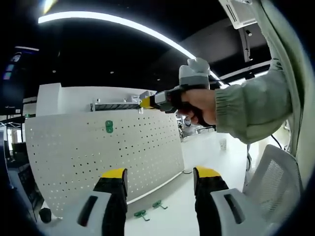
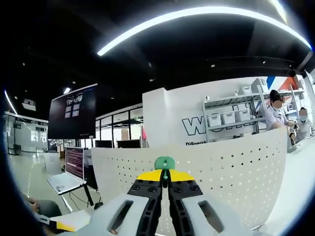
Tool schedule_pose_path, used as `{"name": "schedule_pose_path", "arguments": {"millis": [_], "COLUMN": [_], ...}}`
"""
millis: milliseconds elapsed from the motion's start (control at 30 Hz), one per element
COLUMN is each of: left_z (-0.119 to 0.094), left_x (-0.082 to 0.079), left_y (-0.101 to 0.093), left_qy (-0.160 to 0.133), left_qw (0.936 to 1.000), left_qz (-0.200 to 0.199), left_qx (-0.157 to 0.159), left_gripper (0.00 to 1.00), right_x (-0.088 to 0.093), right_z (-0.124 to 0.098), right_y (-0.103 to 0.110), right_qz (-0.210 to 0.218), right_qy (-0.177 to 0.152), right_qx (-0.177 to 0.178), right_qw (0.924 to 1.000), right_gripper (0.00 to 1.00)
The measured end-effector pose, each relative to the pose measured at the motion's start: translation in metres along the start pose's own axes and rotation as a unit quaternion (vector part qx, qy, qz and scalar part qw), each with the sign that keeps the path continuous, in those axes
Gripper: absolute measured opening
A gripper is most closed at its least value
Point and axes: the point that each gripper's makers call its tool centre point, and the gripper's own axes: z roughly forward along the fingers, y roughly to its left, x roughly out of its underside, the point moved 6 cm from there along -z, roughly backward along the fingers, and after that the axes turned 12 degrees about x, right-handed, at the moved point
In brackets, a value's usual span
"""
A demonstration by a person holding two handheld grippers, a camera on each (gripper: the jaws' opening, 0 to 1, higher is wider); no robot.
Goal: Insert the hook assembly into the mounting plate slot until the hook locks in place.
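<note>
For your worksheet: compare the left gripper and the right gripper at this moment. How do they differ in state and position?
The left gripper has its jaws spread apart and empty; the right gripper has its jaws closed on a green hook. The left gripper sits low, back from the white pegboard; the right gripper is up at the pegboard's top edge. Both have yellow-tipped black jaws.

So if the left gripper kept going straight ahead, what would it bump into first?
Probably the white pegboard. The left gripper is open and points toward the board's lower right part, near where it meets the table. Depth is hard to judge, so it might reach the table just past the board's edge instead.
</note>
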Motion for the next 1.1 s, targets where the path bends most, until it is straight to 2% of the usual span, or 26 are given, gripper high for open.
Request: {"name": "schedule_pose_path", "arguments": {"millis": [533, 1100], "left_z": [0.000, 0.000], "left_x": [0.004, 0.004], "left_y": [0.003, 0.005], "left_qy": [0.006, 0.004], "left_qw": [0.9998, 0.9998], "left_qz": [-0.015, -0.017], "left_qx": [-0.006, -0.012], "left_gripper": [0.55, 0.55], "right_x": [0.009, 0.025], "right_z": [0.035, 0.055], "right_y": [0.001, -0.005], "right_qz": [0.013, -0.010], "right_qy": [0.000, 0.006], "right_qx": [0.018, 0.041], "right_qw": [0.9998, 0.9991], "right_gripper": [0.01, 0.01]}}
